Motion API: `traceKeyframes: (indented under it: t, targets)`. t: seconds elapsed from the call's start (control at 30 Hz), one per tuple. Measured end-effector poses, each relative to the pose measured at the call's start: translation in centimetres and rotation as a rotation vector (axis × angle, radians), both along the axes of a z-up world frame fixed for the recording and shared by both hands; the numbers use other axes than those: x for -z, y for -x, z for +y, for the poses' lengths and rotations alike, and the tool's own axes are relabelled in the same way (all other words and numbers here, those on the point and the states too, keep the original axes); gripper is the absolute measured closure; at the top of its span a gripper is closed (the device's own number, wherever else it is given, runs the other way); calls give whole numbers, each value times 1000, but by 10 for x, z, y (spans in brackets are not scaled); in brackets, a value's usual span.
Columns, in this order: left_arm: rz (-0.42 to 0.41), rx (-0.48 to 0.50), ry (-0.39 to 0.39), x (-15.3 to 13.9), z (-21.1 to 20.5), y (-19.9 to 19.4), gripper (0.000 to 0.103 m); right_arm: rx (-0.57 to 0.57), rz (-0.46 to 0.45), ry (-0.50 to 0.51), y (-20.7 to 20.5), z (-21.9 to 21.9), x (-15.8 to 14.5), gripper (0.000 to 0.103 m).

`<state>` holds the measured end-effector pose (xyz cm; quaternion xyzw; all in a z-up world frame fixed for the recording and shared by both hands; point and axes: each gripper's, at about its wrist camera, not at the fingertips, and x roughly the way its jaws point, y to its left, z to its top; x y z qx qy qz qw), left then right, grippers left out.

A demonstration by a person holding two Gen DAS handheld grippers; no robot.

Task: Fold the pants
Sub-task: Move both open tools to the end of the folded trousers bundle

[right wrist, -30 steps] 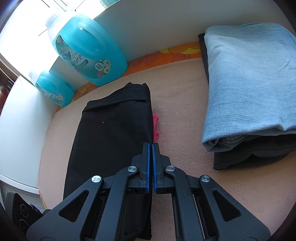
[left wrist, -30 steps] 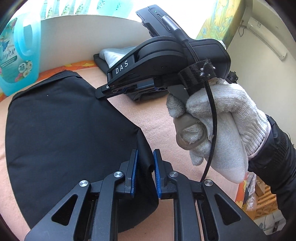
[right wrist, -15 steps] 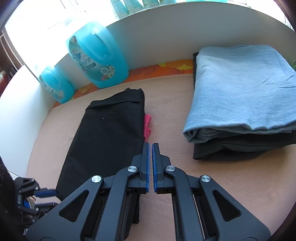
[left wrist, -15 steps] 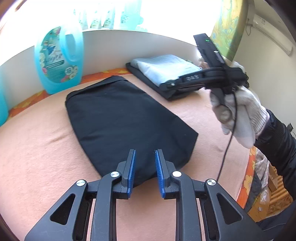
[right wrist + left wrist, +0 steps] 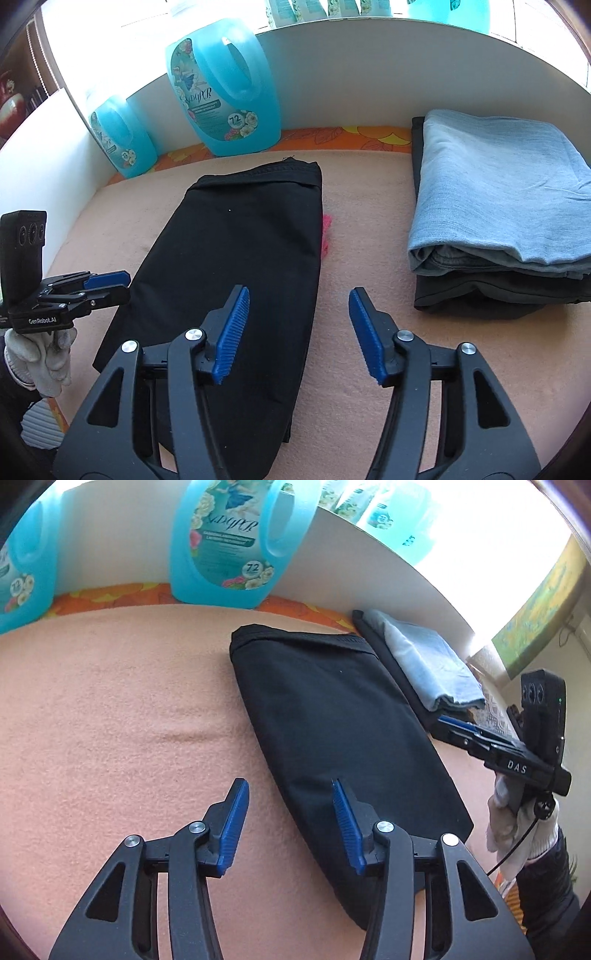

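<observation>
A peach blanket [image 5: 362, 391] covers the whole work surface, with an orange patterned strip along its far edge. On it the black pants [image 5: 236, 280] lie folded into one long flat panel, waistband at the far end — they run from near the big blue detergent jug [image 5: 221, 92] toward the near edge, left of centre. At the right sits a stack of folded clothes [image 5: 495, 206], pale denim on top of dark fabric, well apart from the pants. A second, smaller jug [image 5: 118, 136] stands at the far left. A bit of pink cloth [image 5: 326, 236] peeks out at the pants' right edge.

The right gripper [image 5: 299, 332] hangs released, jaws spread wide over the pants' near right edge. The left gripper [image 5: 284, 827] is likewise spread open — empty, above the pants' left edge.
</observation>
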<state>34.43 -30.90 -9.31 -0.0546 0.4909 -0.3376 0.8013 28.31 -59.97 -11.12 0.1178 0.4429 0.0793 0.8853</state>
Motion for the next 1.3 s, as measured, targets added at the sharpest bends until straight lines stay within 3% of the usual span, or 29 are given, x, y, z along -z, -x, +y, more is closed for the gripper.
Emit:
traceKeyframes:
  t: [0.17, 0.43, 0.97, 1.3]
  targets:
    - [5, 22, -20, 13, -14, -6, 57, -3, 50, -62, -12, -8, 16, 44]
    - [-52, 56, -49, 19, -28, -1, 57, -26, 86, -151, -31, -14, 37, 44]
    - [-3, 77, 43, 23, -35, -20, 57, -134, 36, -252, -48, -9, 48, 45]
    - [-7, 88, 55, 23, -43, -21, 57, -127, 31, -333, -44, -18, 56, 61]
